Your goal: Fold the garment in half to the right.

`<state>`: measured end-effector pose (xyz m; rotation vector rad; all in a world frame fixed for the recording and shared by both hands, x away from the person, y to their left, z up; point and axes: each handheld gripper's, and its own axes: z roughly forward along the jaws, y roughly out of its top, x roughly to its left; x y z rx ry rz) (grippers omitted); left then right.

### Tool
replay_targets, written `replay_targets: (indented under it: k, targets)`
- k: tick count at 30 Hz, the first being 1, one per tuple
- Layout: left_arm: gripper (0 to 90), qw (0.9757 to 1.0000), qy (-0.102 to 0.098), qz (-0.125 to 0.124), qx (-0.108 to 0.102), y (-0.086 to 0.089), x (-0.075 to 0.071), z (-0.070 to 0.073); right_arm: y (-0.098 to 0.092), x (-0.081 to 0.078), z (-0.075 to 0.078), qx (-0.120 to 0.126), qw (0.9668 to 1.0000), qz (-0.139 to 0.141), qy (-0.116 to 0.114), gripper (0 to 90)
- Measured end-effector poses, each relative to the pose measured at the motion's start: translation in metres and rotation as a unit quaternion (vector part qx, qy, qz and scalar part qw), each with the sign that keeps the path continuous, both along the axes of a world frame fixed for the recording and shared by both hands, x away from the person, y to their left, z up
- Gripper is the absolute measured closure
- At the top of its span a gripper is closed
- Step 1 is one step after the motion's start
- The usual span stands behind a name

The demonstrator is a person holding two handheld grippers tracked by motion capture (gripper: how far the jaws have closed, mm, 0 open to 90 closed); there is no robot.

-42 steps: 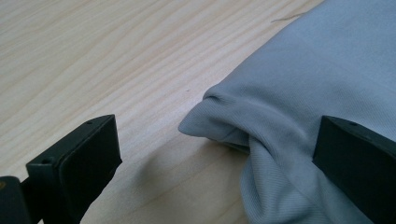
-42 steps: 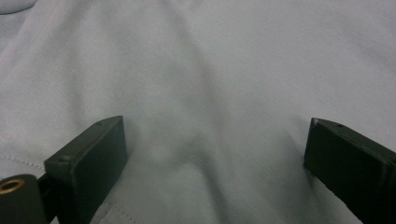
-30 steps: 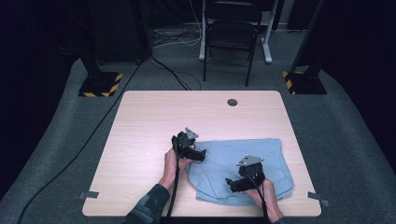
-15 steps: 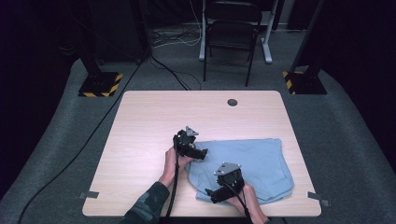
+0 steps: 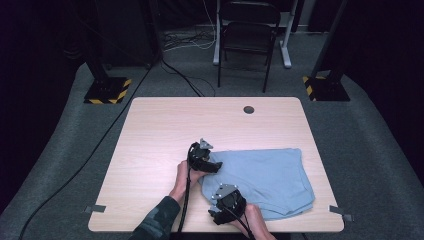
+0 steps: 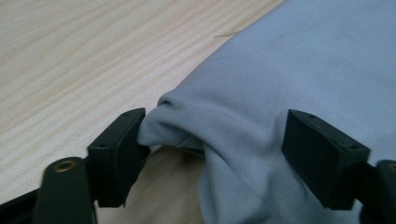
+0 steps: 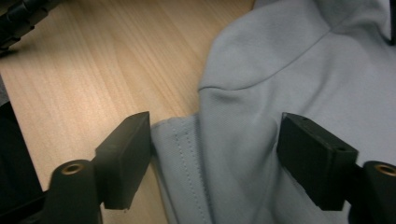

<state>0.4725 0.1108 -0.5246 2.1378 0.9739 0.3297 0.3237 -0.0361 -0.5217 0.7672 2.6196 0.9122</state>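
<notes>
A light blue folded cloth [image 5: 265, 180] lies on the front right part of the wooden table [image 5: 165, 135]. My left gripper [image 5: 212, 164] sits at the cloth's left edge. In the left gripper view a bunched fold of the cloth [image 6: 196, 126] lies between the jaws of my left gripper [image 6: 219, 158], which have just been closing and still stand apart. My right gripper [image 5: 220, 212] is at the cloth's near left corner. In the right gripper view the stitched hem [image 7: 187, 154] lies between the jaws of my right gripper [image 7: 215, 158], which have also been closing with a gap left.
A round hole [image 5: 248, 109] is in the table's far side. A black chair [image 5: 245, 35] stands behind the table, with cables [image 5: 185, 42] on the floor. Stand bases with yellow-black stripes [image 5: 106, 90] flank the back corners. Tape marks [image 5: 95, 208] sit by the front corners.
My right gripper has moved left and nearer the person, from over the cloth's middle front to its near left corner. The left gripper has stayed at the cloth's left edge.
</notes>
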Motion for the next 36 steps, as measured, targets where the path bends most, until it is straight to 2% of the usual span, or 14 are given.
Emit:
replay_targets:
  k: [3, 7, 12, 15, 18, 22, 26, 28, 29, 36]
  targets:
    - [28.6, 1.0, -0.006, -0.001, -0.001, 0.001, -0.001, 0.0, 0.0, -0.001, 0.001, 0.001, 1.0, 0.002, -0.004, 35.0]
    - [36.0, 1.0, -0.006, -0.005, 0.001, 0.0, -0.001, 0.001, 0.001, -0.002, 0.001, 0.006, 1.0, 0.005, -0.004, 50.9]
    - [48.0, 0.9999, -0.004, -0.009, -0.005, -0.001, -0.001, 0.001, 0.0, -0.001, 0.002, 0.008, 0.9999, -0.01, -0.01, 69.1]
    - [55.2, 0.9999, -0.001, -0.013, -0.01, -0.001, -0.001, 0.001, 0.0, -0.001, 0.002, 0.005, 0.9997, -0.018, -0.017, 76.2]
    - [62.0, 0.9998, 0.001, -0.014, -0.013, -0.001, -0.001, 0.002, 0.001, -0.002, 0.002, -0.001, 0.9994, -0.024, -0.023, 79.6]
    - [70.1, 0.9999, -0.006, -0.014, 0.0, -0.004, -0.004, 0.004, 0.004, -0.004, 0.002, -0.006, 0.9989, -0.031, -0.034, 82.6]
    - [74.0, 0.9998, -0.011, -0.009, 0.013, -0.005, -0.005, 0.009, 0.005, -0.005, 0.004, 0.0, 0.9985, -0.034, -0.044, 83.8]
    - [74.6, 0.9998, -0.012, -0.006, 0.012, -0.005, -0.006, 0.01, 0.005, -0.005, 0.006, 0.004, 0.9984, -0.034, -0.045, 83.9]
    - [74.7, 0.9998, -0.014, -0.001, 0.014, -0.003, -0.006, 0.015, 0.005, -0.007, 0.012, 0.013, 0.9977, -0.035, -0.056, 84.0]
    - [74.7, 0.9992, -0.027, 0.012, 0.029, 0.003, -0.009, 0.042, 0.008, -0.009, 0.032, 0.04, 0.995, -0.033, -0.085, 84.1]
